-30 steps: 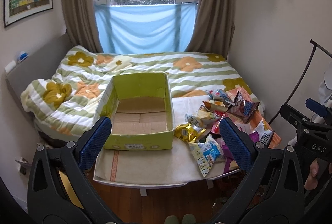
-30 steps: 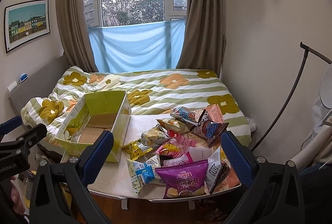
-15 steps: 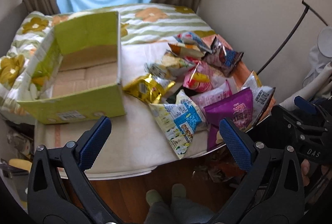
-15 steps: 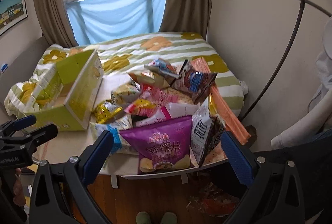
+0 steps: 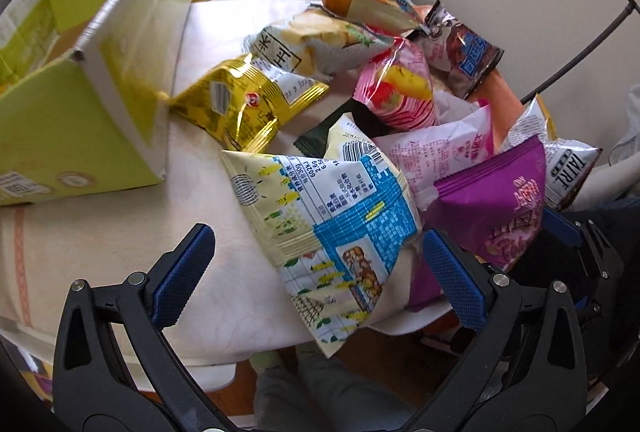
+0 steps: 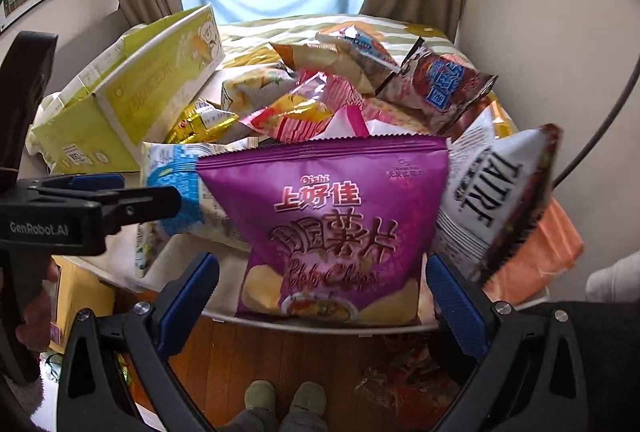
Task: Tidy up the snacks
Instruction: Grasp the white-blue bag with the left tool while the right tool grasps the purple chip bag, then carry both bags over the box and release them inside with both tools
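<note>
Nothing looks sorted yet. The green box (image 5: pixel 72 120), up and to the left of the left claw (image 5: pixel 316 272), shows only bare cardboard in the part of its inside that is visible, while every snack in view lies in 1 loose heap on the table (image 5: pixel 120 244).

The left claw is spread wide and holds nothing. The yellow-and-blue bag (image 5: pixel 332 216) lies between its 2 fingers, with its lower corner hanging past the table edge; whether either pad touches it I cannot tell. Just ahead and left of that claw is the gold bag (image 5: pixel 244 104), touching the box wall.

The right claw (image 6: pixel 320 292) is also wide and empty, and the purple chip bag (image 6: pixel 332 228) stands right in front of it, between the fingers. To its right leans the white TAIRE bag (image 6: pixel 492 200); farther ahead sit the pink bag (image 6: pixel 304 116) and the dark brown bag (image 6: pixel 440 88).

By my reading the task is at its very start: each claw is lined up on a first bag, and the whole pile remains to be moved into the box.
</note>
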